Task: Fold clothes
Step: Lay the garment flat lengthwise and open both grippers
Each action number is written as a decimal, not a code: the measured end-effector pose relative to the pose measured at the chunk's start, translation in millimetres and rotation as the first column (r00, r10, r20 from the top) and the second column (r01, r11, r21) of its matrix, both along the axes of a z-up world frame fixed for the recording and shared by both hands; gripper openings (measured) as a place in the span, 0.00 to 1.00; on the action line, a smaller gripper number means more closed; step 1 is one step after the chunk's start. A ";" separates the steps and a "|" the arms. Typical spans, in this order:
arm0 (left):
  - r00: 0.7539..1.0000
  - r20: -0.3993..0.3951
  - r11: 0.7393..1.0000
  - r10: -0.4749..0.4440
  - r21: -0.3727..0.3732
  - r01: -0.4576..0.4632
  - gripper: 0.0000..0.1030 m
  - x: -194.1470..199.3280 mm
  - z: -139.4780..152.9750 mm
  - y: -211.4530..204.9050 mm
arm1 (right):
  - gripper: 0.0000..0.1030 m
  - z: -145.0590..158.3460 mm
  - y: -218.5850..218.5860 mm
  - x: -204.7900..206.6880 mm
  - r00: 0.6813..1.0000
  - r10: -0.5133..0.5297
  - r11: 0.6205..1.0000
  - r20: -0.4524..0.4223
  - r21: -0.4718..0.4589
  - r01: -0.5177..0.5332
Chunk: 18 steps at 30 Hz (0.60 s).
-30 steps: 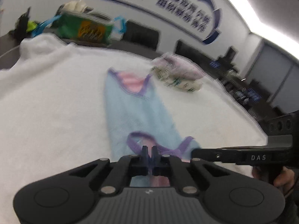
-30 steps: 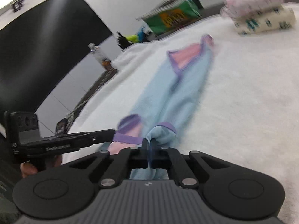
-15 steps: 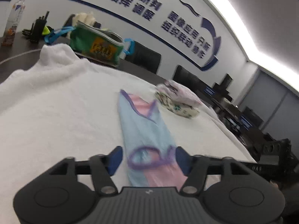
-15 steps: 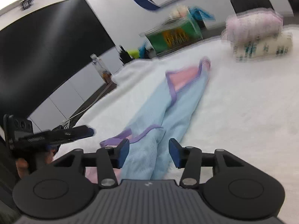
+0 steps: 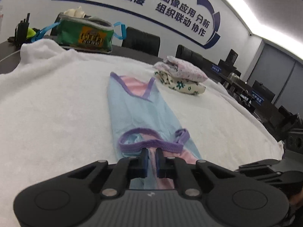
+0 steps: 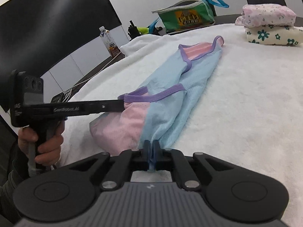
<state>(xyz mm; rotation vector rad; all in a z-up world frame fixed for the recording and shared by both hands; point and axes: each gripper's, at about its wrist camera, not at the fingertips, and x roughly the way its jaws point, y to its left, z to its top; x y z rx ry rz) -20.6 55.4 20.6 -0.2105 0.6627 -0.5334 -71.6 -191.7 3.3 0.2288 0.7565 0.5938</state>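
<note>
- While the blue and pink garment (image 5: 140, 111) lies lengthwise on the white-covered desk (image 5: 47, 104), my left tongs (image 5: 151, 159) are closing on its near purple-trimmed end.
- My right tongs (image 6: 151, 151) pinch its near blue hem.
- Folded clothes (image 6: 269, 26) sit far right.

White wall (image 5: 37, 5), black chairs (image 5: 141, 40), ceiling light (image 5: 251, 9)

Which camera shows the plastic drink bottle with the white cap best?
The right wrist view: the plastic drink bottle stands whole beside the white fluffy towel. The left wrist view shows only a sliver at its left edge.
</note>
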 end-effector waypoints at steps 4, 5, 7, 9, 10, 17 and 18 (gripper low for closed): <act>0.997 -0.025 0.996 0.072 0.047 -0.071 0.31 1.9 1.8 6.8 | 0.46 13.2 -5.8 -9.1 0.996 -0.031 0.999 0.078 0.012 0.030; 0.994 0.023 0.992 0.104 0.064 -0.105 0.44 -4.7 6.6 14.0 | 0.49 16.3 -6.4 -11.8 0.993 -0.047 0.999 0.108 0.002 0.047; 0.974 0.109 0.969 0.200 0.122 -0.213 0.75 -13.4 15.5 27.9 | 0.51 21.5 -6.2 -13.3 0.986 -0.071 0.997 0.153 -0.029 0.076; 0.948 0.113 0.930 0.297 0.193 -0.314 0.82 -3.2 16.8 36.3 | 0.57 23.8 -7.7 -9.9 0.981 -0.096 0.994 0.168 -0.031 0.103; 0.935 0.107 0.907 0.339 0.226 -0.354 0.81 4.1 16.2 40.1 | 0.61 25.1 -7.8 -6.8 0.978 -0.112 0.993 0.175 -0.024 0.118; 0.909 0.057 0.824 0.414 0.402 -0.400 0.85 33.7 -3.2 39.5 | 0.89 27.8 6.9 16.5 0.896 -0.320 0.861 0.307 -0.301 0.410; 0.908 0.063 0.823 0.415 0.400 -0.404 0.88 33.7 -5.2 38.8 | 0.93 25.9 6.5 16.4 0.889 -0.316 0.837 0.332 -0.345 0.426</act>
